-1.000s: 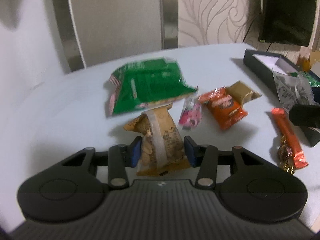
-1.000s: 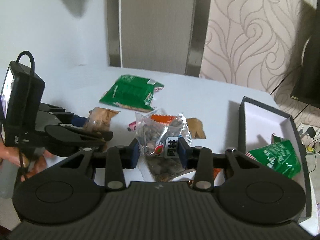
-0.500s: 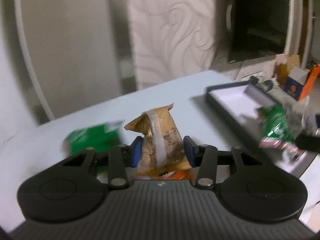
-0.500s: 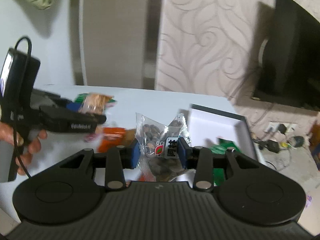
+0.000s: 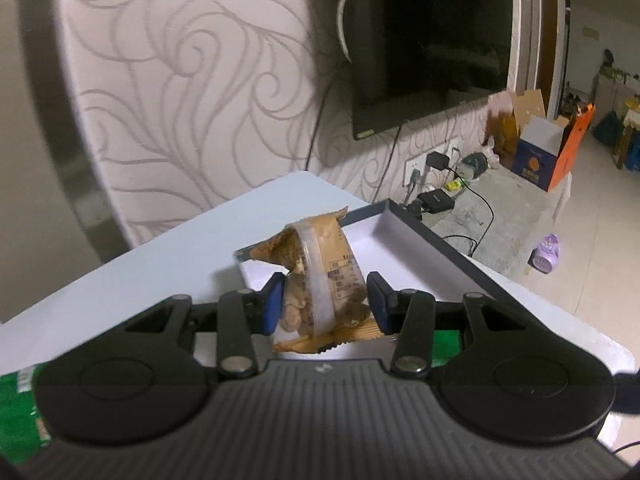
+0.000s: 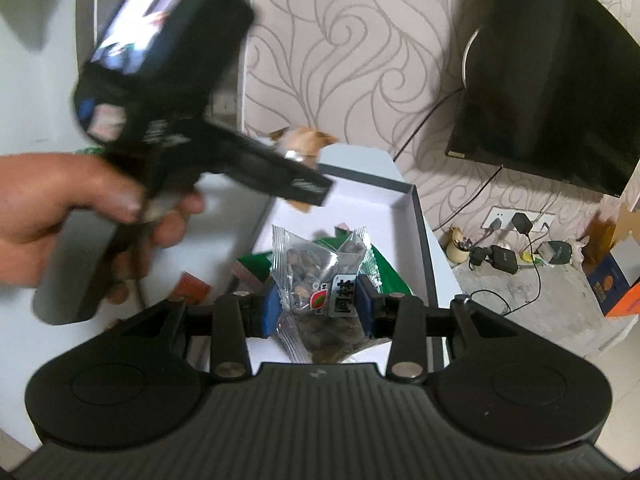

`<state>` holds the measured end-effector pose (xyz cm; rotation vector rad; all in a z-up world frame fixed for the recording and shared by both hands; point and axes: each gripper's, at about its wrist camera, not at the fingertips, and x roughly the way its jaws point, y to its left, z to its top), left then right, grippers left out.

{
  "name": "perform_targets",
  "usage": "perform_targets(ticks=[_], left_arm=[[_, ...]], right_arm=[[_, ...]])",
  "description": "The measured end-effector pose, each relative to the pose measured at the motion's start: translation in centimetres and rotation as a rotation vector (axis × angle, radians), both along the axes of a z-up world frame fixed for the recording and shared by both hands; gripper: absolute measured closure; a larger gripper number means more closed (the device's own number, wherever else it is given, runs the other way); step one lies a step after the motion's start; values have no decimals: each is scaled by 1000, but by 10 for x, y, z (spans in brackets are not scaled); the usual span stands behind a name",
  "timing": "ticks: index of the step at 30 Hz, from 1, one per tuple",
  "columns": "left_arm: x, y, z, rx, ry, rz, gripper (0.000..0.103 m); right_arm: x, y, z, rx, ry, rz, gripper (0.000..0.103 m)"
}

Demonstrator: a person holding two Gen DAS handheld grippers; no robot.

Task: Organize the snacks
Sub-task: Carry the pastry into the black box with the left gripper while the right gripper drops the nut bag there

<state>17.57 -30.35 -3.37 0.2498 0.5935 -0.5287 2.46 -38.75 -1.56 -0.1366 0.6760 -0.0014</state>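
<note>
My left gripper is shut on a tan snack packet and holds it in the air over the black box with a white floor. In the right wrist view that left gripper shows blurred over the box's far end, the tan packet sticking out of it. My right gripper is shut on a clear packet of dark nuts, held above the box's near end. A green packet lies in the box beneath it.
The white table carries the box at its right end. A green packet lies at the left edge of the left wrist view. An orange packet lies left of the box. A TV hangs on the wall behind.
Both grippers have swung right from the snack pile to over the black box, each keeping its packet. The left gripper now reaches over the box's far end.
</note>
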Motion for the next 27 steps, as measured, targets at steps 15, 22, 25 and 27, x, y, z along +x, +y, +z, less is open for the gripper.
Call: perform_targets(ticks=[15,22,25,27], left_arm=[[18,-16,-18,15,27,6,55],[12,-6,-15,12,-24,30,22],[7,5,-6,-37,-22,-13,21],[1,11,-1,-39,-43,-29,21]], right_arm=[[26,-14,-20,-4,49,12,59],[43,-20,-28,8,79,-4,59],[51,-25,-29,32,93,-40,44],[52,-27,-29,25,94,-67,12]])
